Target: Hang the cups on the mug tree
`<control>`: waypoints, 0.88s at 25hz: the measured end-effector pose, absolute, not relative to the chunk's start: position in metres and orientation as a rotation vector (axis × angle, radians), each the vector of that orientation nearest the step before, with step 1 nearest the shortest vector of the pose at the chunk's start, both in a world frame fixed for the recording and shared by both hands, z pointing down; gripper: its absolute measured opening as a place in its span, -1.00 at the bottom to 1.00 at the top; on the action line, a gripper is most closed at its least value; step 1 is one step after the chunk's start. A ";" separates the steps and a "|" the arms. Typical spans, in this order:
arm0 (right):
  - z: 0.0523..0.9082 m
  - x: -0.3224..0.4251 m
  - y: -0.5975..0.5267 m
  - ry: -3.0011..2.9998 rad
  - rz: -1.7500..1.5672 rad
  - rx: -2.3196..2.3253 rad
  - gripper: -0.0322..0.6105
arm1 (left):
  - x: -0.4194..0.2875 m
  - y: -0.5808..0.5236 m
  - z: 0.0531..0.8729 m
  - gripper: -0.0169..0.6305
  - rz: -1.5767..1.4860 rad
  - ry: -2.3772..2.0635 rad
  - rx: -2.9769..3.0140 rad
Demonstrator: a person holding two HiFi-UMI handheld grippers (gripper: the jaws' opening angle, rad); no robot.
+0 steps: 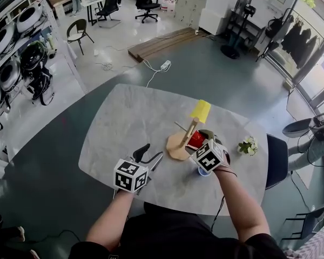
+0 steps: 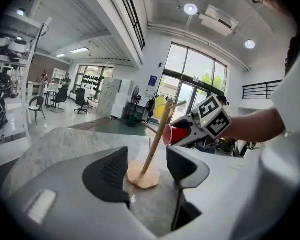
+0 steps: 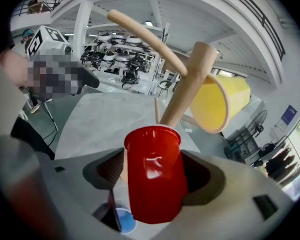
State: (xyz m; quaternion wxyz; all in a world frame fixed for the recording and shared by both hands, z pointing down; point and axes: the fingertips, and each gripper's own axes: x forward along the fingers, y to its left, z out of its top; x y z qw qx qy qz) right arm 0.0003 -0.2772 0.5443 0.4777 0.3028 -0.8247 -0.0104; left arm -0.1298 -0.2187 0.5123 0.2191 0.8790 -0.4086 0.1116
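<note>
In a big open hall, a pale marble table (image 1: 124, 117) carries a wooden mug tree (image 1: 179, 144) near its middle, with a yellow cup (image 1: 201, 111) hung on an upper peg. The right gripper (image 3: 152, 179) clamps a red cup (image 1: 196, 140), its mouth close by the tree's post, above a blue cup (image 1: 204, 171) on the table. The left gripper (image 2: 147, 171) sits toward the near edge, its jaws fairly wide and empty, facing the tree's base.
</note>
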 end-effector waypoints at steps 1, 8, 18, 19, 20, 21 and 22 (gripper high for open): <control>0.547 0.000 -0.276 -2.004 -0.025 0.731 0.10 | -0.131 -0.217 0.513 -0.18 0.305 -1.124 2.433; 0.538 0.001 -0.283 -1.983 -0.053 0.763 0.10 | -0.135 -0.208 0.511 -0.18 0.298 -1.100 2.447; 0.501 0.010 -0.270 -2.065 -0.033 0.908 0.09 | -0.147 -0.204 0.507 -0.19 0.287 -1.099 2.469; 0.493 0.010 -0.267 -2.099 -0.025 0.941 0.09 | -0.149 -0.204 0.504 -0.19 0.271 -1.097 2.473; 0.485 0.011 -0.263 -2.137 -0.015 0.976 0.09 | -0.151 -0.205 0.500 -0.19 0.250 -1.094 2.476; 0.475 0.013 -0.260 -2.174 -0.004 1.015 0.09 | -0.152 -0.206 0.495 -0.19 0.230 -1.090 2.482; 0.465 0.016 -0.257 -2.207 0.005 1.059 0.09 | -0.153 -0.207 0.490 -0.19 0.213 -1.087 2.493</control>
